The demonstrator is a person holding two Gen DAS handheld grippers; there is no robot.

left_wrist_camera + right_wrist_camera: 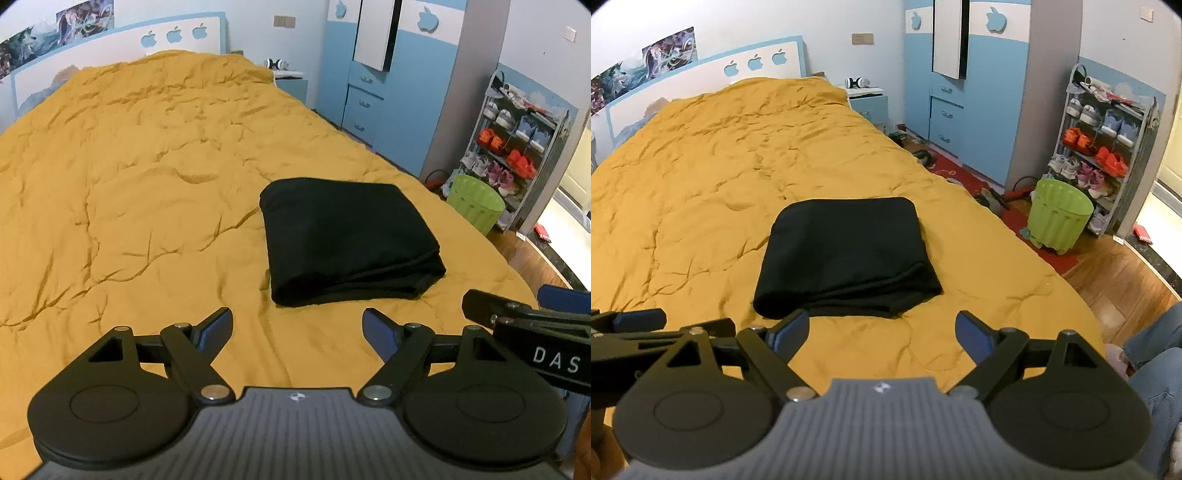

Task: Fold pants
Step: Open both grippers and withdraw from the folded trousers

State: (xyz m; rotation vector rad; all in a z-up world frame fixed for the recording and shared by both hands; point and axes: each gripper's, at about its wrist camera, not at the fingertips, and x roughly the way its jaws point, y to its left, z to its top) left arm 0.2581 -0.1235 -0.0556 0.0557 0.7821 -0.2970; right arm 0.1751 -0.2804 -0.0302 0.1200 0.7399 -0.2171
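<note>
While the bed (147, 184) is filling most of both views under its rumpled mustard cover, the pants (347, 240) are lying on it near the foot end as a compact black rectangle, layers stacked and edges roughly aligned. Judging by that shape, the folding is looking essentially finished; at most a little squaring of the near edge is remaining, where the layers are showing slightly uneven.

Beyond the bed, a blue wardrobe (964, 92) is standing against the far wall, a shoe rack (1104, 147) is sitting by the doorway, and a green bin (1060, 221) is resting on the floor beside it.

Both tools are hovering short of the pants, touching nothing. The left claw (297, 330) is standing wide apart and empty, and the right claw (882, 332) is likewise spread open with nothing between its blue pads.
</note>
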